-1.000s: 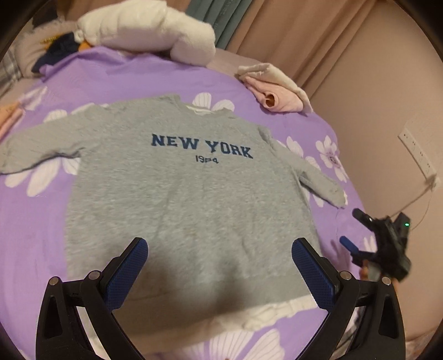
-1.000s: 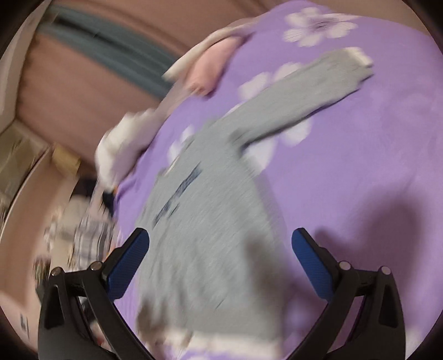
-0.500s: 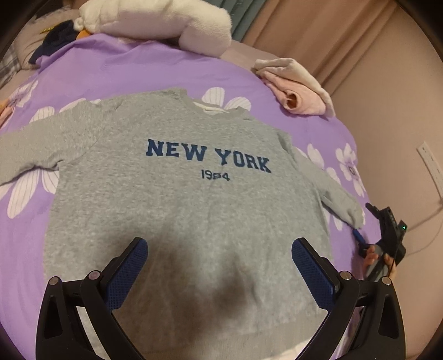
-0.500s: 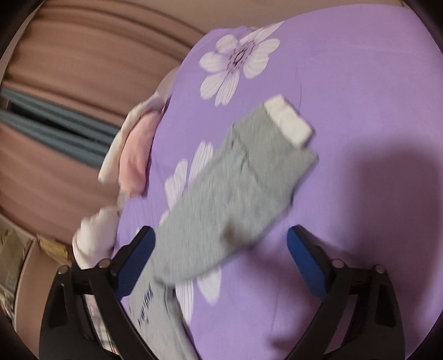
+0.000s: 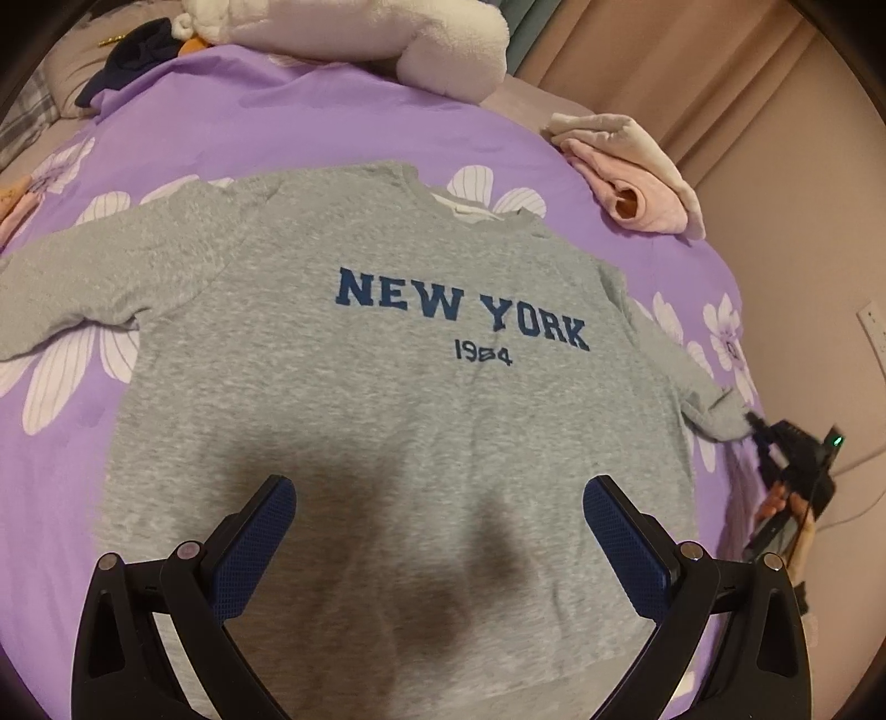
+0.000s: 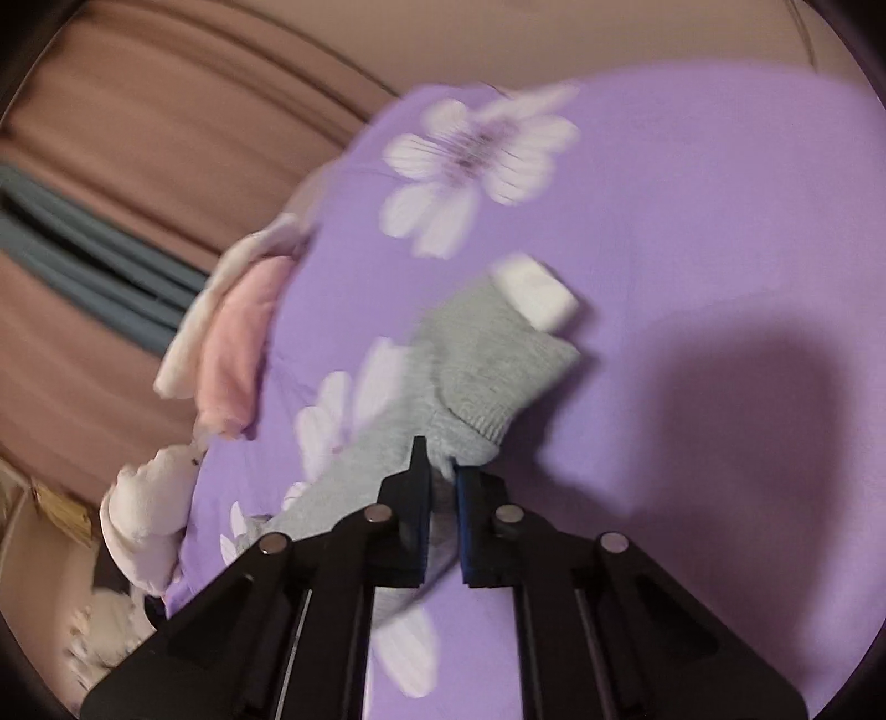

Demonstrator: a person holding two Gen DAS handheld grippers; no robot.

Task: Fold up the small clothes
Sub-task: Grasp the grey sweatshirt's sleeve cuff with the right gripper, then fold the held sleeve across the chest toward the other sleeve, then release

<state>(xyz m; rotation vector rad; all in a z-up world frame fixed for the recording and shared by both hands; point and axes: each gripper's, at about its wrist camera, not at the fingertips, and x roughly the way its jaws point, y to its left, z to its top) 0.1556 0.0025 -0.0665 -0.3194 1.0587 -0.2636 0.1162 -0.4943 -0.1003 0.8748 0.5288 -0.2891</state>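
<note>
A: In the left wrist view we see the grey sweatshirt (image 5: 387,399) flat on the bed (image 5: 310,127), its hem under our left hand-held gripper (image 5: 437,531), whose jaws are spread wide over it, holding nothing.

B: In the right wrist view our right hand-held gripper (image 6: 440,471) is pinching the sleeve (image 6: 470,365) near its cuff; the sleeve's long axis runs back toward the sweatshirt, so the right hand is nearer.

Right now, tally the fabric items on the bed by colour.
Grey: 1, sweatshirt
Pink and cream: 1, folded bundle
White: 1, plush blanket
Dark navy: 1, garment
Purple floral: 1, sheet
Total: 5
</note>
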